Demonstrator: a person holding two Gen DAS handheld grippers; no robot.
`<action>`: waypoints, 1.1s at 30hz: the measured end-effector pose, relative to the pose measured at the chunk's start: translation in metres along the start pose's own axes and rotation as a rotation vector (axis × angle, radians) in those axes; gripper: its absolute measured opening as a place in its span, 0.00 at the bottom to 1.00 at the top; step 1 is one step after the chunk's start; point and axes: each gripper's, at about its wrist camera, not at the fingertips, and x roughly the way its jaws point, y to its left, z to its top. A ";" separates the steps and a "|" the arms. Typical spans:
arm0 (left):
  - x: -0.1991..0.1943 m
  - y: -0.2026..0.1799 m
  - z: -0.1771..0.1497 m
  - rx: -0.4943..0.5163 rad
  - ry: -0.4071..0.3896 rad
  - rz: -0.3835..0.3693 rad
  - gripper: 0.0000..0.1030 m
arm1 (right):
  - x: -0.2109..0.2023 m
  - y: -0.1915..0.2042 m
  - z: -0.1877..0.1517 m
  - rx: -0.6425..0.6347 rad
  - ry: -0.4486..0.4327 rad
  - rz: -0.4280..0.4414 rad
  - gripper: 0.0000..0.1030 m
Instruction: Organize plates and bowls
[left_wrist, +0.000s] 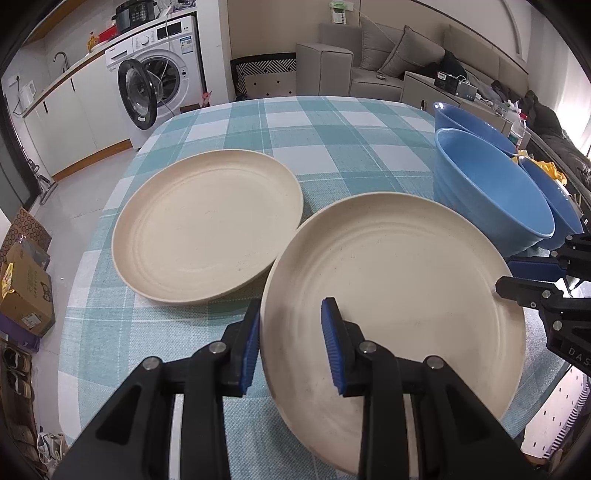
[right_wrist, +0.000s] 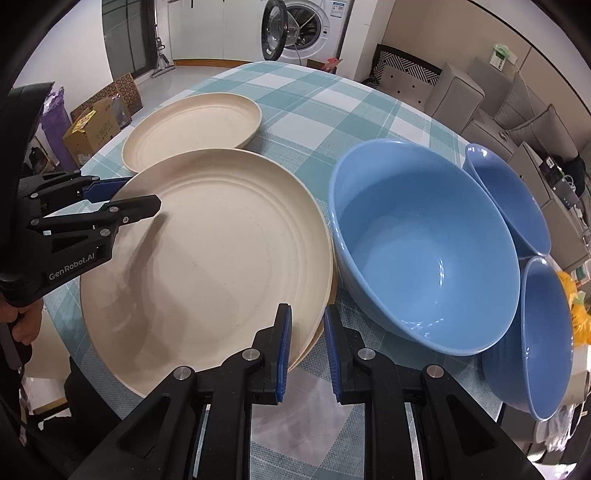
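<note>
Gripping the near cream plate (left_wrist: 399, 280) at two points on its rim, both grippers are clamped on it: the left gripper (left_wrist: 291, 347) pinches the left edge, one pad inside the plate and one outside, and the right gripper (right_wrist: 308, 350) pinches the right edge with its jaws nearly closed. A second cream plate (left_wrist: 207, 225) lies flat on the checked tablecloth (left_wrist: 314, 140) just beyond — the held plate's far edge overlaps its rim. To the right the large blue bowl (right_wrist: 424, 251) sits just beside the held plate (almost touching), with two smaller blue bowls (right_wrist: 506, 203) crowded against it. Open cloth remains behind the plates.
</note>
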 end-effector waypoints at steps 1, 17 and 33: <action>0.001 -0.001 0.000 0.000 0.001 0.000 0.29 | 0.001 -0.001 -0.001 0.002 0.000 0.001 0.17; 0.014 -0.007 -0.003 0.035 -0.002 0.032 0.29 | 0.011 0.000 -0.008 0.001 0.013 -0.004 0.18; -0.009 -0.005 -0.010 0.065 -0.050 0.008 0.58 | -0.009 0.012 -0.005 -0.026 -0.044 0.104 0.50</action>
